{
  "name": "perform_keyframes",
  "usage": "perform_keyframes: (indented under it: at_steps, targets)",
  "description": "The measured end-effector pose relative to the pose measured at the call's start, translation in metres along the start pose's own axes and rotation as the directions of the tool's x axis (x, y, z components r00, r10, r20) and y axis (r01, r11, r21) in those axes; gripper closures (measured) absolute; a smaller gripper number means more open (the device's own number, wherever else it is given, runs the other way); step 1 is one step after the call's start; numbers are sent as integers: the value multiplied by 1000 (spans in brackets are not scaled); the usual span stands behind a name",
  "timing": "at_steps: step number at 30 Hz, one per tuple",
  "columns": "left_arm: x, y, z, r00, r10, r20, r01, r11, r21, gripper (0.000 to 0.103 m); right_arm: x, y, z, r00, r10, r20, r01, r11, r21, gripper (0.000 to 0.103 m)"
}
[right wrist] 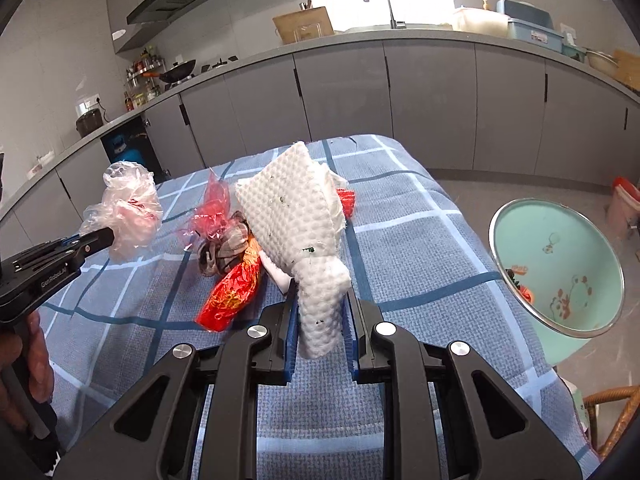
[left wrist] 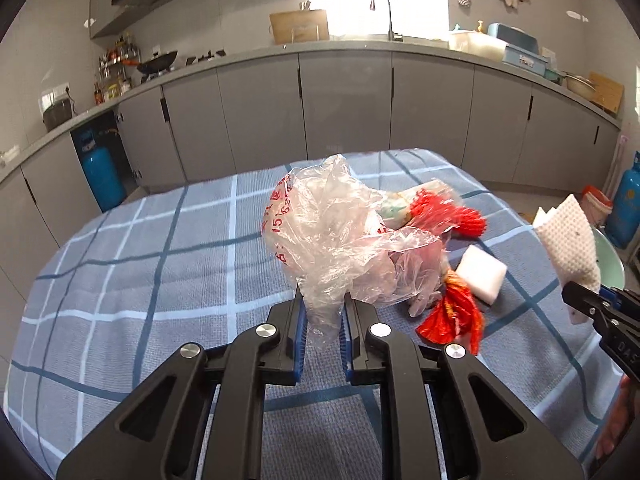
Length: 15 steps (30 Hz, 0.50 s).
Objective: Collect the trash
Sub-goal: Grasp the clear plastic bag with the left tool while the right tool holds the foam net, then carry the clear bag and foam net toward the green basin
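right tongs (right wrist: 322,320) clamp a crumpled white paper towel (right wrist: 296,216); left tongs (left wrist: 324,312) clamp a clear plastic bag (left wrist: 328,224); mint enamel basin (right wrist: 560,264) nearer the right tongs.

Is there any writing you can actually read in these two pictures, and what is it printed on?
"GenRobot.AI": white lettering on the side of the left gripper, in the right wrist view.
"DAS", cut off by the picture's edge: on the right gripper, in the left wrist view.
"15" and "62": red print on the clear plastic bag; its other red characters are too crumpled to read.
Label on the blue box: too small to read.
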State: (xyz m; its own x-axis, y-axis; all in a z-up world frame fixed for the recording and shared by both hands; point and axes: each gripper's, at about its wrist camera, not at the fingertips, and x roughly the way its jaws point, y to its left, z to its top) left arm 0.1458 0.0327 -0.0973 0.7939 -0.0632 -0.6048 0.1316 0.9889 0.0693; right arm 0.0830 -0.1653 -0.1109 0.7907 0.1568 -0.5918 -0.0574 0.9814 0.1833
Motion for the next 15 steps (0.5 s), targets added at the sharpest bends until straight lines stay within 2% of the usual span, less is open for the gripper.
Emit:
perform_keyframes:
  at_steps: [9, 15]
  targets:
    - [-33, -23, 11, 997, -31, 69, 28, 999, 47, 89, -15, -10, 3, 999, -11, 39, 10, 1000, 26, 83]
    - [-41, -49, 14, 994, -71, 87, 63, 994, 88, 89, -22, -20, 5, 998, -25, 54, 22, 998, 53, 83]
